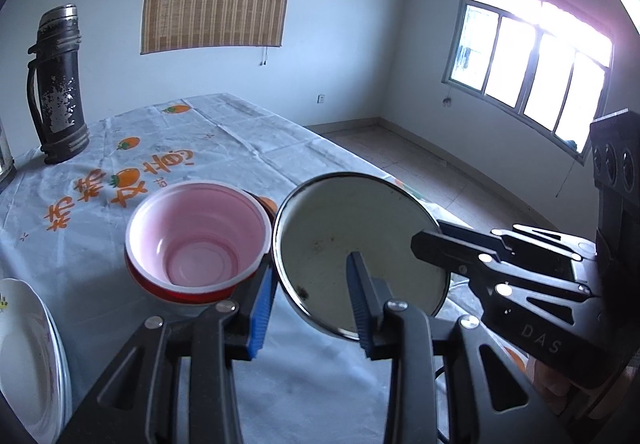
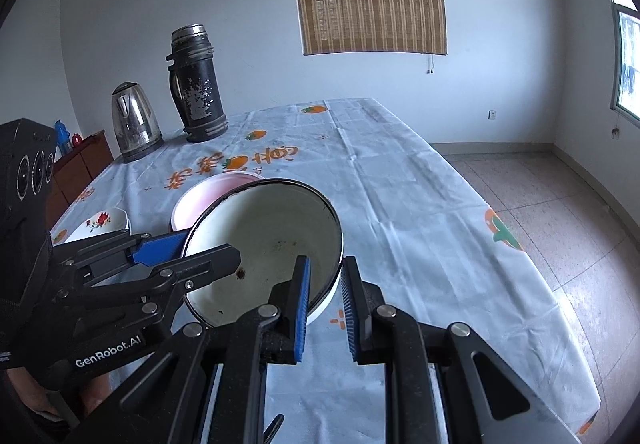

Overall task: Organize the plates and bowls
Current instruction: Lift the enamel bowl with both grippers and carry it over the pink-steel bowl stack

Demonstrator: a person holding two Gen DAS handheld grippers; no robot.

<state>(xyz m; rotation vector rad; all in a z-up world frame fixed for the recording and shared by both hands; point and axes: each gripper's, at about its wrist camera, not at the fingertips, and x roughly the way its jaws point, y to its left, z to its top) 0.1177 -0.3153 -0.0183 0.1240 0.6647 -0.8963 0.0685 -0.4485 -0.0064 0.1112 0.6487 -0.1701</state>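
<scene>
Over the near edge of the table (image 2: 420,180): both tongs carry one enamel bowl (image 2: 272,244) between them, tilted and clear of the cloth.

Left tongs (image 1: 312,284): pinching the bowl's left rim, one blue-padded finger outside the wall, the other inside.

Right tongs (image 2: 324,300): pressed together on the bowl's right rim, the wall caught between the ribbed blue pads.

Bowl: round, shallow, cream enamel inside with a thin dark rim, white outside; a few chipped dark specks on the floor. Hard and slick, so I judge the pinch could slip if the two hands drift apart.

Key relation: the pink plastic bowl (image 1: 198,232) sits on the table just to the left of and slightly farther than the held bowl, almost touching its rim in the left wrist view. The left hand is the nearer one to it. The held bowl's mouth tips toward the cameras, not level.

Pink bowl: thin stepped plastic, pink inside, red outside, upright and empty.

Plates (image 1: 28,356): a white stack at the near left, one of them with a flower pattern.

Other things: a worn black thermos (image 1: 58,84) and a steel kettle (image 2: 134,124) stand at the far left, well apart.

Next move, as a guess: level the bowl, shift it left, then set it down on or by the pink one.
</scene>
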